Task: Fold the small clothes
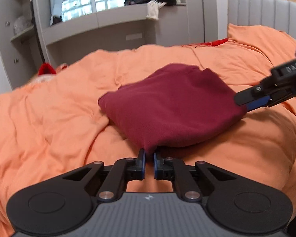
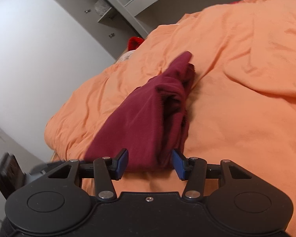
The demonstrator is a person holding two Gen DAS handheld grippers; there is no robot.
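Left wrist view is showing the left tongs [image 1: 149, 158] pinching the nearest corner of a dark red garment [image 1: 171, 106], their blue pads nearly together with the cloth caught between them. The garment is lying folded on the orange bedcover [image 1: 49, 122], spreading straight ahead of these tongs and off to their right. At its far right edge the right tongs [image 1: 244, 103] are reaching in from the side, touching the cloth. The right wrist view is showing those right tongs [image 2: 150, 162] standing apart, straddling the near end of the garment [image 2: 148, 118] without visibly squeezing it, so I judge them to be open around the cloth rather than gripping. From there the garment's long axis is running directly away from the tongs, narrowing to a raised tip at the far end. Both tongs are sitting at the cloth's edges, but only the left seems to be holding firmly; the coming fold is probably depending on the right closing on its end first
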